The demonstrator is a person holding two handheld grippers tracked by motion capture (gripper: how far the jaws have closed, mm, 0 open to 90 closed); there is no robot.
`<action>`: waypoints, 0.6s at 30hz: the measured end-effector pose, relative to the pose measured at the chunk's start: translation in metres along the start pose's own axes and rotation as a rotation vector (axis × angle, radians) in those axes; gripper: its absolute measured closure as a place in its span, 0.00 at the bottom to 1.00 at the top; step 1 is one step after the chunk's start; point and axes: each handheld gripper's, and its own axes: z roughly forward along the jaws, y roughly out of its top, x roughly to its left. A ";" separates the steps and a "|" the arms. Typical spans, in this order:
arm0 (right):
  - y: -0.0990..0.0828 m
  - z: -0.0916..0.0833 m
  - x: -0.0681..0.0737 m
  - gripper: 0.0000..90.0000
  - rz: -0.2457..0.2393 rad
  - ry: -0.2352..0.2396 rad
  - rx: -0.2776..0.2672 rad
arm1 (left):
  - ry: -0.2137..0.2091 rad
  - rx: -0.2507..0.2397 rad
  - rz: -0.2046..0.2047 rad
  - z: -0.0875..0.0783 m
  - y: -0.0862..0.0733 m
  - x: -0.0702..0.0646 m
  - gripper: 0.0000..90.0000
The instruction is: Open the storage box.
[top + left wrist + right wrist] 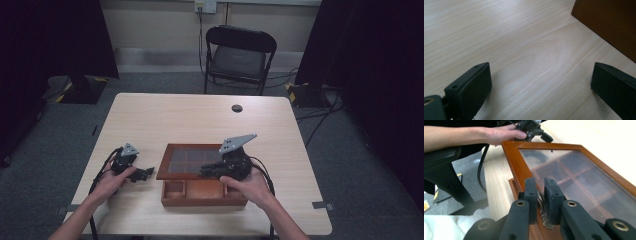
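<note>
Wooden box [204, 196] sits at the surface's [200, 117] near edge, glass lid [584, 177] partly raised. Your right gripper [540, 192] is clenched on the lid's brass handle [543, 213]; left gripper [541, 85] rests released beside the box. Lid-opening step, I judge: next, swing it up steadily.

Lab or studio recording space. Black curtains [55, 35] on both sides, grey carpet [45, 150], cables [320, 120] on floor, lone folding chair [240, 55], bare table [200, 115], wall outlet [205, 6].
</note>
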 end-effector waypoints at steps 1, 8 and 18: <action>0.000 0.000 0.000 0.91 0.000 0.000 0.000 | 0.001 0.000 0.000 0.000 0.000 0.000 0.03; 0.008 -0.004 -0.003 0.91 0.000 -0.006 -0.018 | -0.004 0.001 -0.003 0.000 0.000 0.000 0.03; 0.015 -0.006 -0.005 0.92 -0.002 -0.003 -0.021 | -0.004 0.004 0.005 0.000 0.000 0.001 0.03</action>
